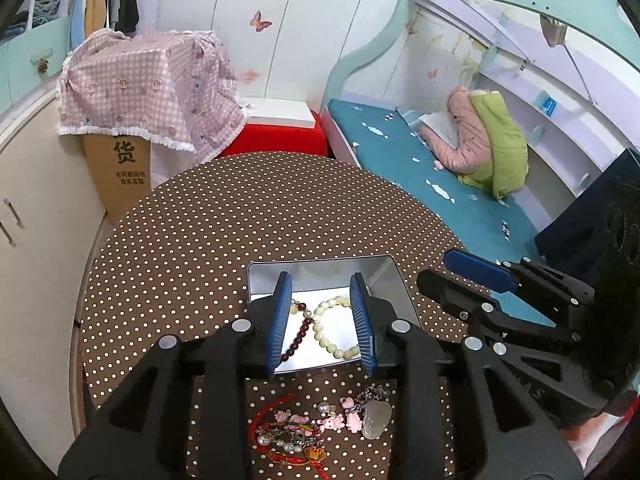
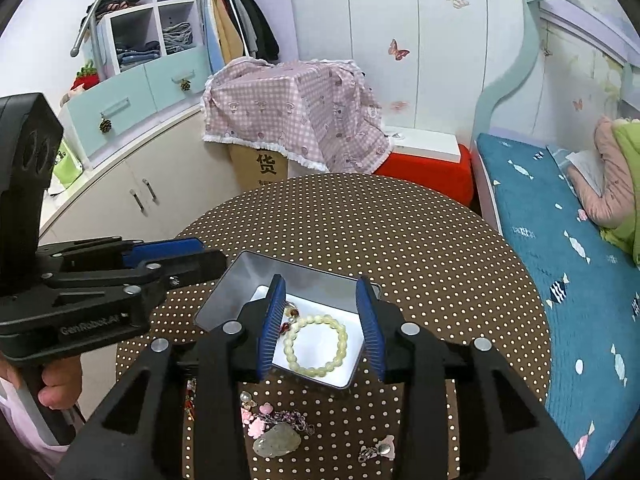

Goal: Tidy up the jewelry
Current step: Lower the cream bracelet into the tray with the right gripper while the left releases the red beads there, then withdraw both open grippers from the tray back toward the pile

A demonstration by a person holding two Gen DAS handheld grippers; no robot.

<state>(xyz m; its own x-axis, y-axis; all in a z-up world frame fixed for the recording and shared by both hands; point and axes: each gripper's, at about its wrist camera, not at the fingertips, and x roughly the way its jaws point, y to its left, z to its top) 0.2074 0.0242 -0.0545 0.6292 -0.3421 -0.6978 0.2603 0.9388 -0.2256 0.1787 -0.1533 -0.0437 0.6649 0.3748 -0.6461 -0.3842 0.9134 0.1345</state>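
Note:
A silver tin box [image 1: 320, 266] [image 2: 224, 296] stands open on the round polka-dot table [image 1: 240, 216] [image 2: 400, 240]. In it lie a cream bead bracelet [image 1: 332, 332] [image 2: 316, 344] and a dark red bead bracelet [image 1: 298, 338], which is mostly hidden in the right wrist view. My left gripper [image 1: 322, 322] is open and empty above the box. My right gripper [image 2: 322, 328] is open and empty above the box too. A heap of loose jewelry [image 1: 320, 428] with pink charms, pearls, red cord and a pale stone pendant [image 2: 276, 442] lies on the table in front of the box.
A small metal clip piece [image 2: 378, 451] lies apart at the table's front. A blue bed [image 2: 560, 280] runs along the right. A cardboard box under a pink checked cloth [image 2: 296, 120] and a red stool [image 2: 432, 172] stand behind the table. White cabinets [image 2: 132, 184] stand at the left.

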